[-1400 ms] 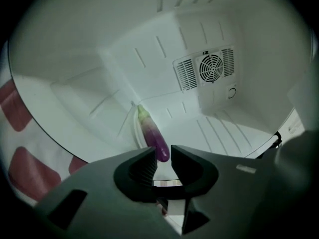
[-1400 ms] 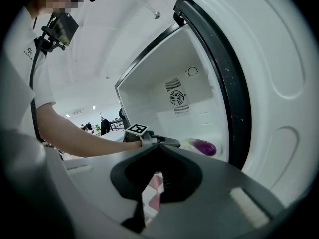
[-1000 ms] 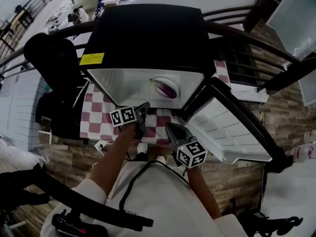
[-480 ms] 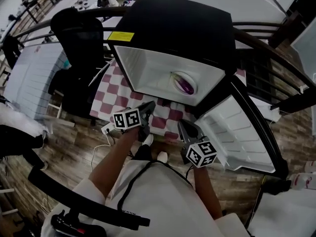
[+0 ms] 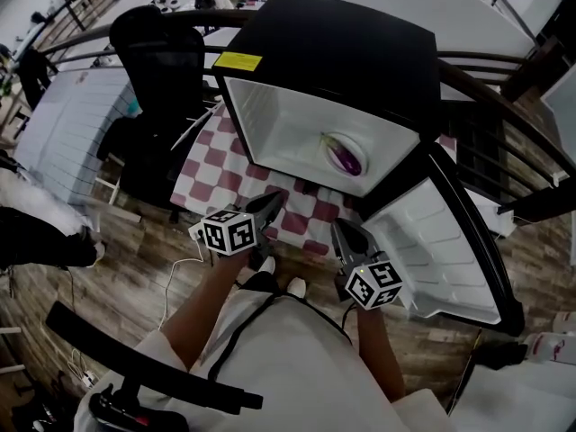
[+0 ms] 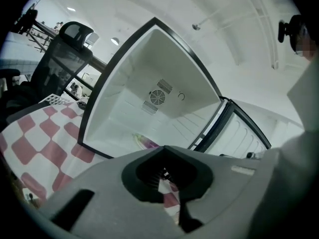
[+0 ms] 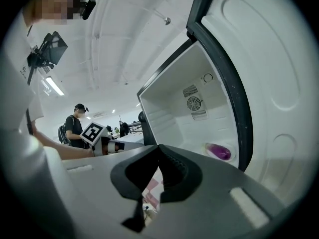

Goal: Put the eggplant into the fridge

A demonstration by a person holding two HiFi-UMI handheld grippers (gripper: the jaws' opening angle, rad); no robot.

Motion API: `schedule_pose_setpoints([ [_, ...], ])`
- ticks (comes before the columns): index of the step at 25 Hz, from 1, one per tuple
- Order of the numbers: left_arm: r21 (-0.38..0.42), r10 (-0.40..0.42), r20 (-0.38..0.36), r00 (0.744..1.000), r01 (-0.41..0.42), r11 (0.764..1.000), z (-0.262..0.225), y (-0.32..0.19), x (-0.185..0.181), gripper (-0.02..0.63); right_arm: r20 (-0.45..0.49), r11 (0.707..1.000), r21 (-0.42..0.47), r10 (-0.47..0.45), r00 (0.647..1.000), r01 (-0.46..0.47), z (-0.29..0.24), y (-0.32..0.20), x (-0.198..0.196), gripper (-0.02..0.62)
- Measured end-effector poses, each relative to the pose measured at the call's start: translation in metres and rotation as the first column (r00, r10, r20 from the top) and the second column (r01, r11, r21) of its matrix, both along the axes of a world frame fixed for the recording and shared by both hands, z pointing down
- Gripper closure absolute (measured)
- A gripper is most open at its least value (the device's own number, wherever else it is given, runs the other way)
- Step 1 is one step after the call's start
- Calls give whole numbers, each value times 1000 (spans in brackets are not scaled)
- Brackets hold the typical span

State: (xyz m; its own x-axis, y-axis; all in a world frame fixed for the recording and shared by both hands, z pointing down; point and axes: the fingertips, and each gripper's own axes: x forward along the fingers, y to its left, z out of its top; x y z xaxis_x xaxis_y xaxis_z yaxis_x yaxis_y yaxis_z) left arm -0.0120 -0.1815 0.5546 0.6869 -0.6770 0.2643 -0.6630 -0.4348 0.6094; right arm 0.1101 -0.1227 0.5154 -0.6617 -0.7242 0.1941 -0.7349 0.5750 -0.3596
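Observation:
The purple eggplant (image 5: 342,157) lies on a white dish inside the open black fridge (image 5: 333,52), near its right wall. It also shows in the right gripper view as the eggplant (image 7: 218,151), and partly in the left gripper view as the eggplant (image 6: 148,142). My left gripper (image 5: 268,205) is shut and empty, outside the fridge's opening over the checkered cloth. My right gripper (image 5: 346,235) is shut and empty too, beside the open door (image 5: 441,241). Both grippers point toward the fridge's white inside.
A red-and-white checkered cloth (image 5: 211,165) covers the table under the fridge. A black office chair (image 5: 157,61) stands at the left. Dark railing bars (image 5: 504,106) run behind the fridge. A person (image 7: 75,126) stands in the background.
My left gripper has drawn back from the fridge's opening, risen a little and rolled. The right gripper has barely shifted. The eggplant lies in the same place inside.

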Motion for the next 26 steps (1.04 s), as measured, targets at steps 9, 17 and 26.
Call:
schedule_pose_setpoints([
  [9,72,80,53,995,-84,994,-22,6,1,598,-6,999,10,44,999,-44,-7,-4,-1,589],
  [17,105,153,96,984,-163,981,-27,7,3,600,-5,995,7,104,995,-104,-9,-7,3,589],
  [26,73,199,71,977,-204,976,-21,1,8,600,-25,993,-9,118,993,-119,-1,-15,2,589],
])
